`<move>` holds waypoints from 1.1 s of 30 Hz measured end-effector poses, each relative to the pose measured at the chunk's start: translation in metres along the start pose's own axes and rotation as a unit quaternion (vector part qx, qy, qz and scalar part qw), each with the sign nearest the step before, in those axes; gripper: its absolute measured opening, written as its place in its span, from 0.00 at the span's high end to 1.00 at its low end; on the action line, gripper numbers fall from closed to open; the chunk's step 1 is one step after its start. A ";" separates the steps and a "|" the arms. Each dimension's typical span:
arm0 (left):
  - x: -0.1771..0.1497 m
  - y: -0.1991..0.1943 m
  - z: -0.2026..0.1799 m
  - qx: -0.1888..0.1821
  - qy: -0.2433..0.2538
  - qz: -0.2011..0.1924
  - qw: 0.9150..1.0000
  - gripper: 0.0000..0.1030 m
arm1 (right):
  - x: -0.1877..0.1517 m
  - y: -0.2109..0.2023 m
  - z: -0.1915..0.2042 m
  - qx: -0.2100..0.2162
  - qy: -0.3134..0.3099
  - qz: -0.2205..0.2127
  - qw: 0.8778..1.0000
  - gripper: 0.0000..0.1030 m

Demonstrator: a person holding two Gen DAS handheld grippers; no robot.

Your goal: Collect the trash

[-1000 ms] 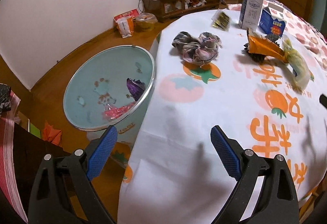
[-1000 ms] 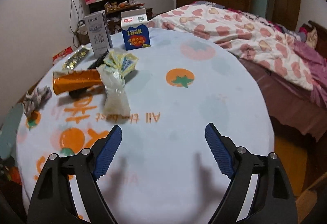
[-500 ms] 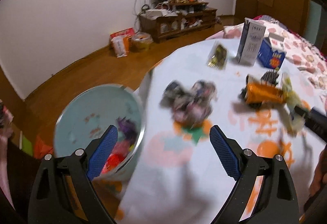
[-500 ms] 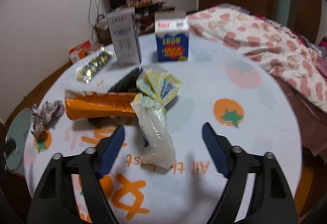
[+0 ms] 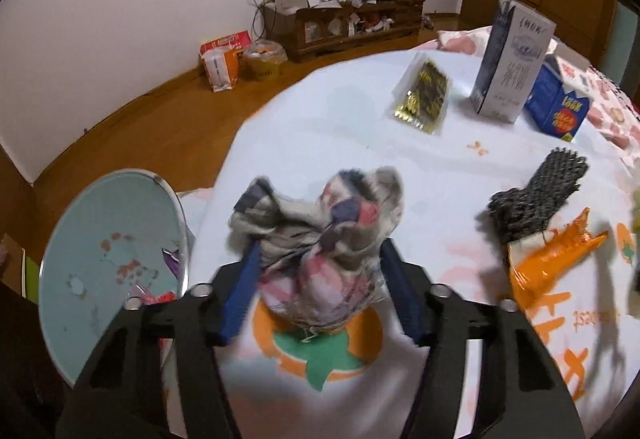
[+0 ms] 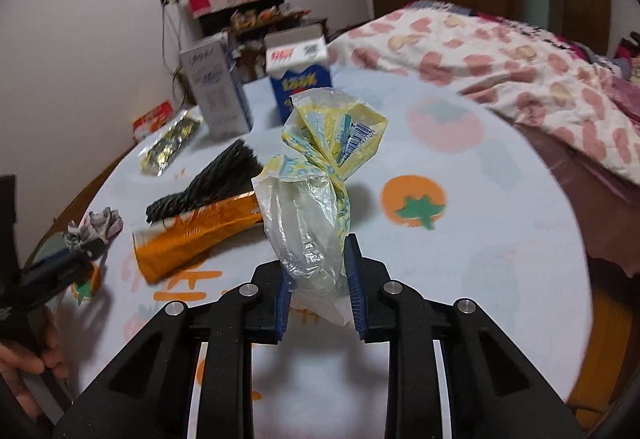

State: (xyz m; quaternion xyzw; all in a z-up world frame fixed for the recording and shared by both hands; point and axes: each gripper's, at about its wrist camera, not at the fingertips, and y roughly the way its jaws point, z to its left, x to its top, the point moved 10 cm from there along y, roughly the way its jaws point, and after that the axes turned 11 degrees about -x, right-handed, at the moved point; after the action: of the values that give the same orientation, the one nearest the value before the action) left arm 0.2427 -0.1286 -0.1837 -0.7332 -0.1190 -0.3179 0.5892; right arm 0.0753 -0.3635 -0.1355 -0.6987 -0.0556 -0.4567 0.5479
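Observation:
In the left wrist view my left gripper (image 5: 320,275) is closed around a crumpled grey, pink and blue paper wad (image 5: 320,235) on the table. In the right wrist view my right gripper (image 6: 318,279) is shut on a clear and yellow plastic bag (image 6: 312,199), which stands up between the blue pads. The wad (image 6: 98,227) and the left gripper (image 6: 60,263) also show at the left of the right wrist view. An orange wrapper (image 5: 552,259) (image 6: 192,235) and a black mesh piece (image 5: 536,195) (image 6: 208,183) lie on the table. A pale blue bin (image 5: 108,251) stands beside the table's left edge.
A gold packet (image 5: 424,99), a grey carton (image 5: 512,59) and a blue carton (image 5: 560,103) stand at the far side of the round table (image 5: 340,127). A bed (image 6: 520,51) with a heart-print cover lies to the right. A low cabinet (image 5: 344,19) stands against the far wall.
Both grippers moved forward over the table and closed: the left around the paper wad, the right on the plastic bag. Both were open and empty before.

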 end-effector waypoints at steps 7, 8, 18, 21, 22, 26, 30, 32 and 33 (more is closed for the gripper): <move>0.001 -0.006 -0.003 -0.017 0.001 -0.008 1.000 0.76 | -0.001 -0.008 -0.013 -0.010 0.016 -0.004 1.000 0.75; -0.001 -0.011 -0.002 -0.019 0.002 -0.009 1.000 0.76 | -0.001 -0.010 -0.015 -0.011 0.017 -0.005 1.000 0.75; -0.019 -0.065 -0.003 -0.002 0.030 -0.043 0.999 0.77 | -0.010 -0.042 -0.009 -0.014 0.008 -0.026 1.000 0.75; -0.025 -0.081 -0.001 0.007 0.036 -0.050 0.998 0.77 | -0.016 -0.054 -0.004 -0.011 -0.001 -0.030 0.999 0.75; -0.026 -0.085 -0.001 0.007 0.036 -0.052 0.998 0.77 | -0.018 -0.055 -0.003 -0.011 -0.003 -0.031 0.999 0.75; -0.039 -0.102 0.004 0.002 0.030 -0.052 0.998 0.77 | -0.024 -0.068 0.005 -0.008 -0.015 -0.035 0.999 0.75; -0.052 -0.114 0.008 -0.005 0.026 -0.052 0.998 0.77 | -0.029 -0.077 0.013 -0.007 -0.028 -0.039 0.999 0.75; -0.059 -0.121 0.012 -0.009 0.025 -0.052 0.998 0.77 | -0.033 -0.081 0.019 -0.006 -0.036 -0.039 0.999 0.75; -0.062 -0.125 0.014 -0.010 0.024 -0.053 0.998 0.77 | -0.035 -0.083 0.021 -0.005 -0.039 -0.040 0.998 0.75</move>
State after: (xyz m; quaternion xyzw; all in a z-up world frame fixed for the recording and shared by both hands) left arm 0.1312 -0.0686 -0.1240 -0.7239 -0.1405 -0.3673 0.5669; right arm 0.0194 -0.2996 -0.1002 -0.7162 -0.1027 -0.4507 0.5228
